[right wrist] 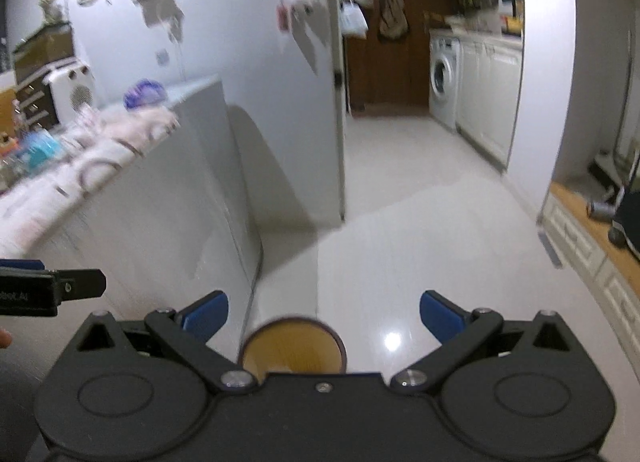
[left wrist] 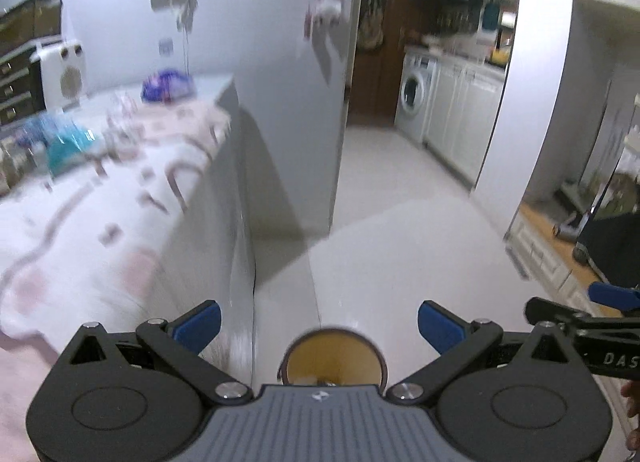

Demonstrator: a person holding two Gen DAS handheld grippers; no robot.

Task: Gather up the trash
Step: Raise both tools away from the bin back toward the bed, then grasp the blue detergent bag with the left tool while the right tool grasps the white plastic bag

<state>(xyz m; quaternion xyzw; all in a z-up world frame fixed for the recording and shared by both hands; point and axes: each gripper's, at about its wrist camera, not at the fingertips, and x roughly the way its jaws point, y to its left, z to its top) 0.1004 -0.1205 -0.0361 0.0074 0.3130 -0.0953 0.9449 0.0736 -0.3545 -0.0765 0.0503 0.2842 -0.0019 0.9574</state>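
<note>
Left gripper [left wrist: 319, 326], right gripper [right wrist: 324, 316]: jaws spread, empty. Trash: none identifiable; cluttered counter [left wrist: 80, 197] at left, blurred. Floor [right wrist: 400, 229] bare. Collection apparently not yet begun

A round open-topped container [left wrist: 334, 356] with a tan inside and a dark brown rim stands upright on the pale glossy floor [left wrist: 400, 242], just beside the corner of the grey cabinet [left wrist: 224, 221]. Only its mouth shows. In the right wrist view the same container [right wrist: 292, 346] sits left of centre. What it holds cannot be told.
</note>
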